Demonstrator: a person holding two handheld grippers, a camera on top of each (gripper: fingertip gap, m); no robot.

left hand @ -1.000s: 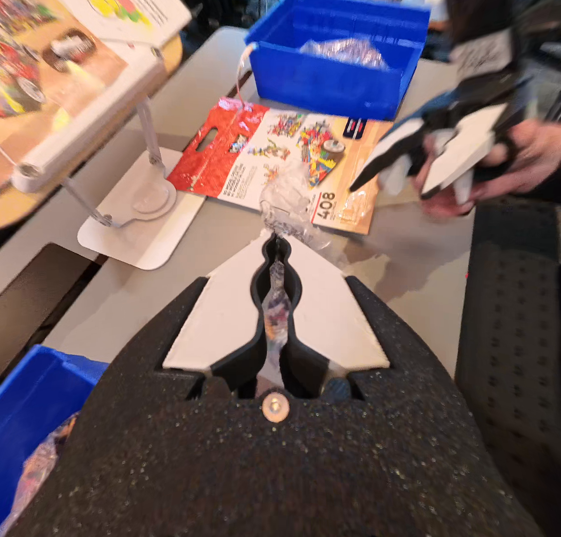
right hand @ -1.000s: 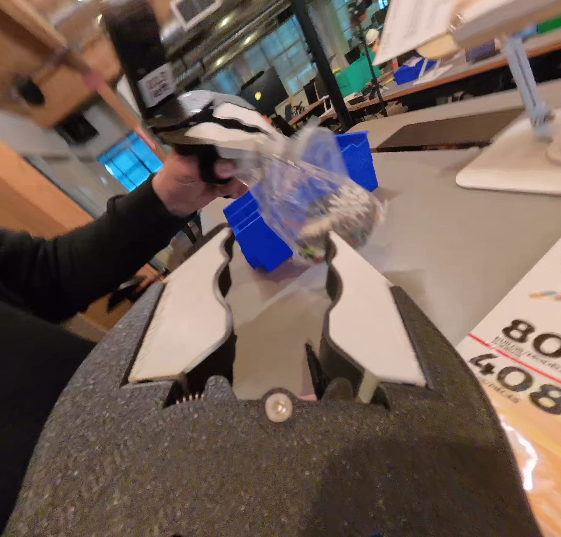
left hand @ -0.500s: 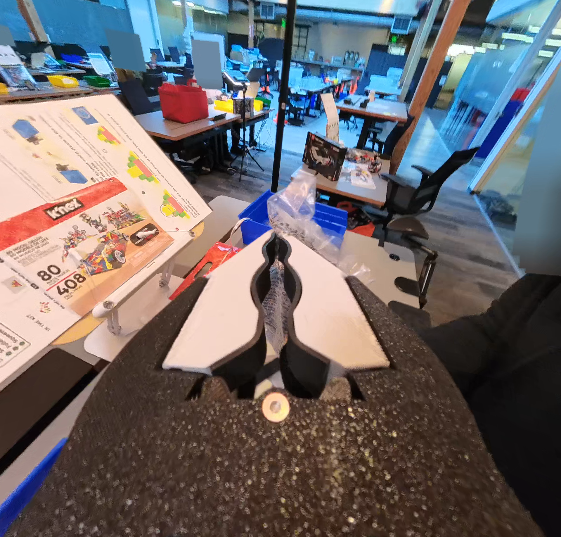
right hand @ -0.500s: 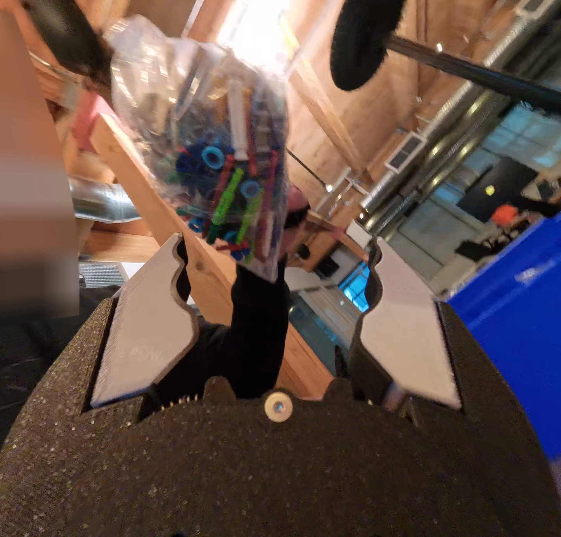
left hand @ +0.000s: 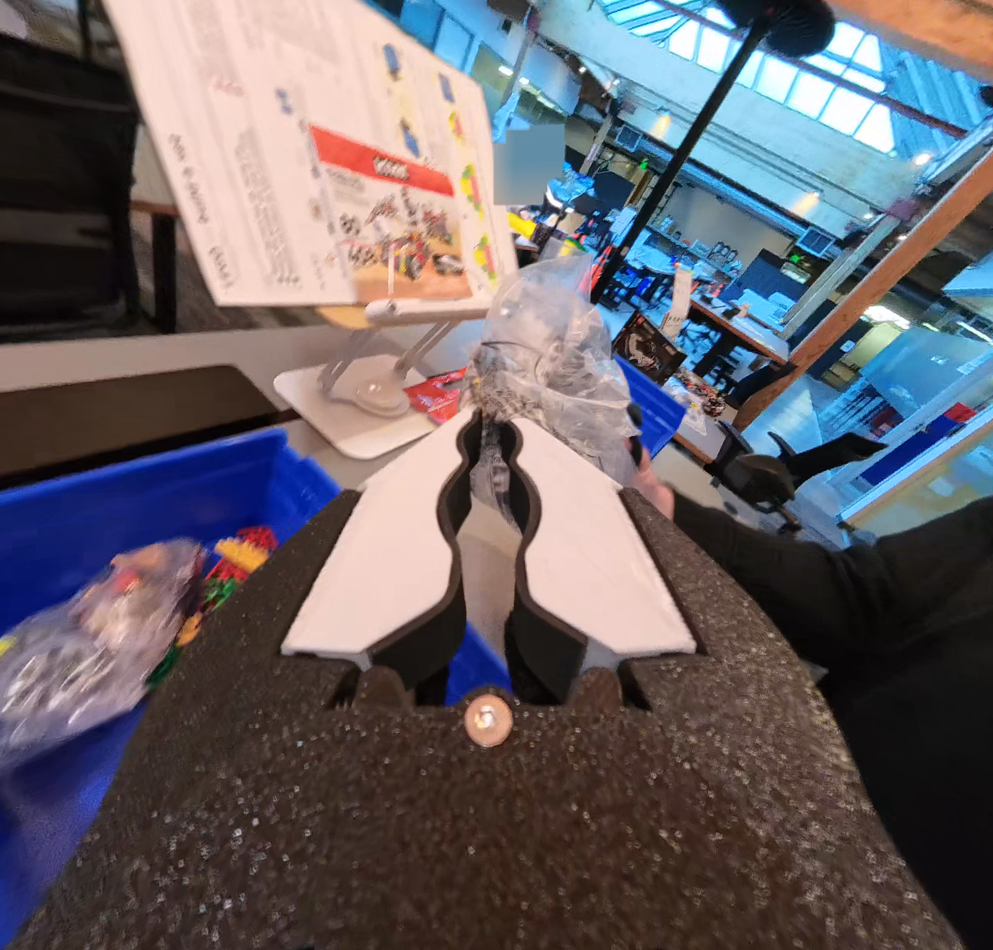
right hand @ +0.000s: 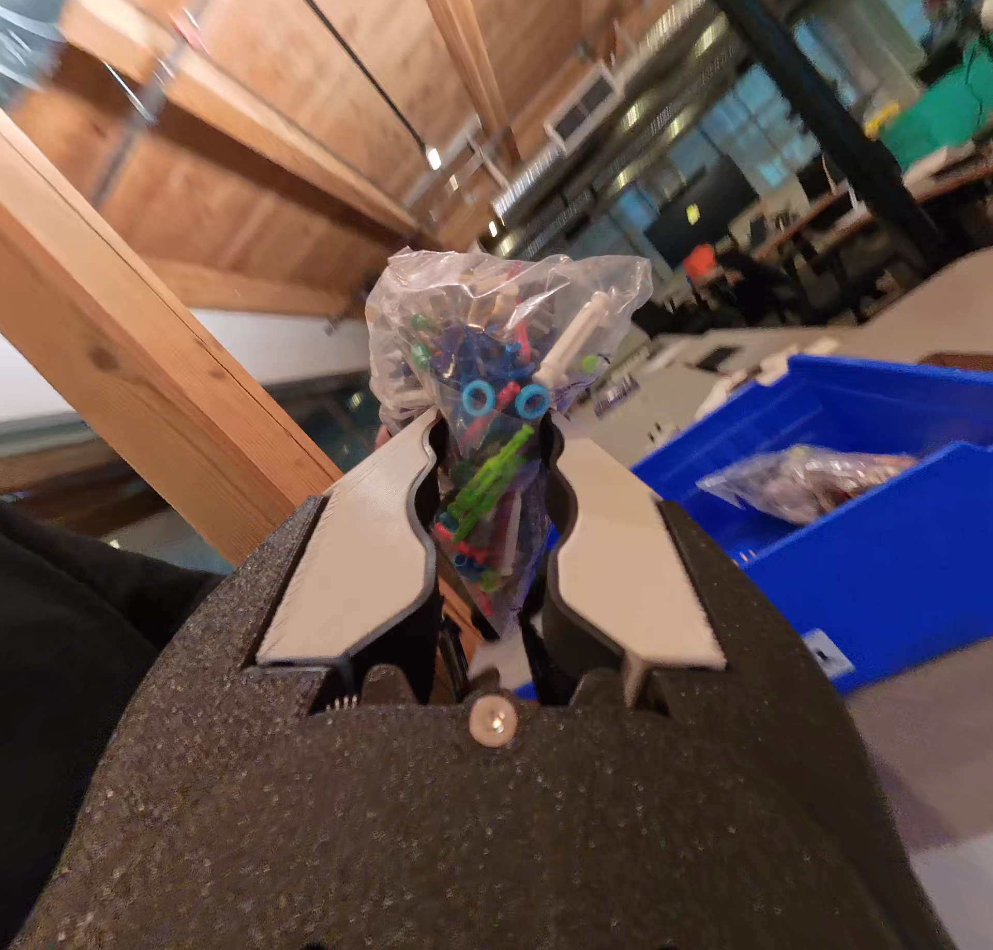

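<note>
While both grippers are raised off the table, left gripper (left hand: 491,424) has its jaws pinched narrow on the crumpled neck of a clear plastic bag (left hand: 548,354). Right gripper (right hand: 491,432) grips the same bag's filled body, fingers part-closed around it at 12 o'clock. Bag looks light, soft, slippery; the small coloured rods and rings (right hand: 483,440) inside shift, so the bunched film is likely the safest hold. Blue bin (right hand: 860,521) at 3 o'clock, booklet on stand (left hand: 322,145) at 11.

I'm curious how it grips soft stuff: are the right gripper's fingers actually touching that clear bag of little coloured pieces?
Touching. In the right wrist view, the right gripper has both fingertips pressed against the clear bag, pinching its plastic between them.
</note>
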